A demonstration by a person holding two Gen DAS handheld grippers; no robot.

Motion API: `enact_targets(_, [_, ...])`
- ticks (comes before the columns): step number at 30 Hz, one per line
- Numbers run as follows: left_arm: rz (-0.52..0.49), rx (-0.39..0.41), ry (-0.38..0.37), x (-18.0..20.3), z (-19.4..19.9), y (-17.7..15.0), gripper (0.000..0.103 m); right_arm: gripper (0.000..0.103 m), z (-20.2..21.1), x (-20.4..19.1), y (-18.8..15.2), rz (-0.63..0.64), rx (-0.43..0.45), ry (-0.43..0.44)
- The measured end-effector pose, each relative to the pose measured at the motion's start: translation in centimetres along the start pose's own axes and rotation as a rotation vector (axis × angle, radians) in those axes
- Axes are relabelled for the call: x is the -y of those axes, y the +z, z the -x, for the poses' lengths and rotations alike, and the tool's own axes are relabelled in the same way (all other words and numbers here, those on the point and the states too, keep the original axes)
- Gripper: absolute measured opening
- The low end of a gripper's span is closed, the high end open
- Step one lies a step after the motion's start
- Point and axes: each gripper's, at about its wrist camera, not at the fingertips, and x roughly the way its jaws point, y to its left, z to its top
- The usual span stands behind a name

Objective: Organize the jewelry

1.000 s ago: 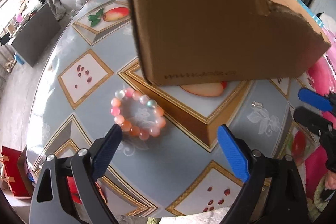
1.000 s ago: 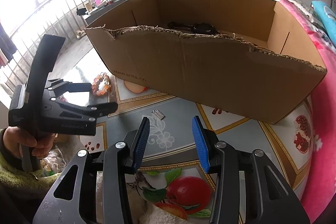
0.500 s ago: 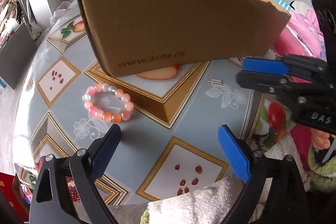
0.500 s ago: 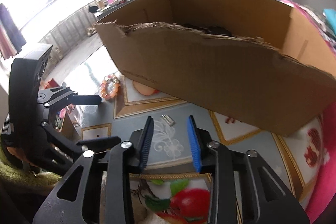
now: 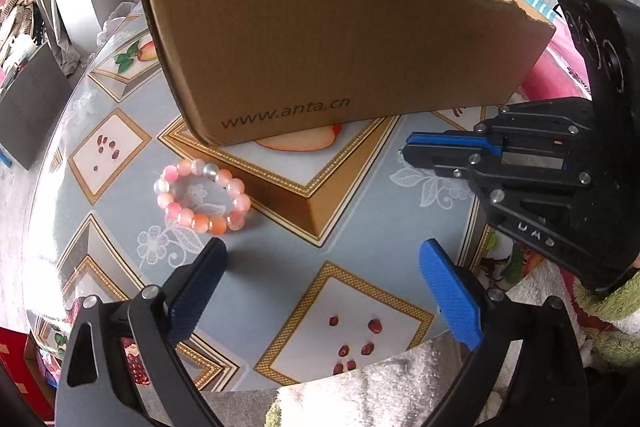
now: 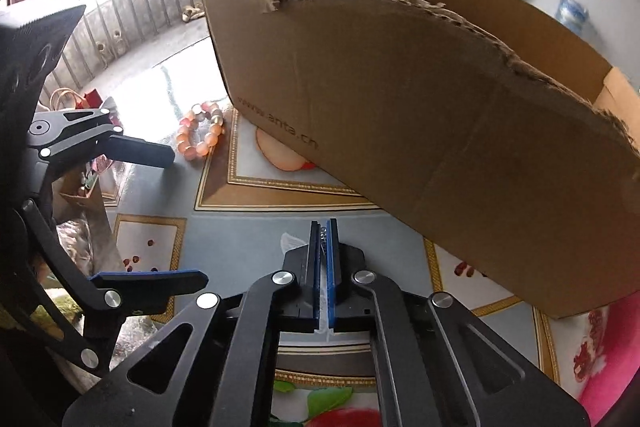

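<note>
Beside box (image 6: 420, 115), maybe clasp (image 6: 323, 231) pinched.

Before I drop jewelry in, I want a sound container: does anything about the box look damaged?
Yes. The cardboard box has a ragged, torn top edge along its near wall, dipping unevenly toward one end. The walls otherwise stand upright. The bead bracelet lies intact on the table beside it.

cardboard box (image 5: 304, 39) printed "www.anta.cn"
</note>
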Motion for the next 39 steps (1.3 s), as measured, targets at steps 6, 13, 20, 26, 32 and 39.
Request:
enact_targets(6, [-0.003, 0.001, 0.000, 0.0, -0.2, 0.1, 0.096, 0.000, 1.1, 2.6, -1.1, -0.089, -0.007, -0.012])
enact_targets(13, [0.004, -0.002, -0.021, 0.1, -0.4, 0.6, 0.096, 0.000, 2.7, 4.7, -3.3, -0.185, -0.010, -0.042])
enact_targets(20, [0.023, -0.006, -0.167, 1.6, -0.6, 1.7, 0.096, 0.000, 4.4, 7.5, -5.8, -0.290, -0.003, -0.052])
enact_targets(26, [0.089, -0.014, -0.379, 2.2, -0.8, 2.1, 0.096, 0.000, 4.9, 8.7, -6.6, -0.347, 0.011, -0.041])
enact_targets(32, [0.138, 0.089, -0.373, -0.1, 1.8, 1.7, 0.096, 0.000, 4.5, 7.6, -6.2, -0.353, 0.020, -0.045])
enact_targets(39, [0.145, 0.153, -0.208, -2.5, 2.9, 2.4, 0.096, 0.000, 5.7, 8.8, -6.9, -0.366, 0.033, -0.031])
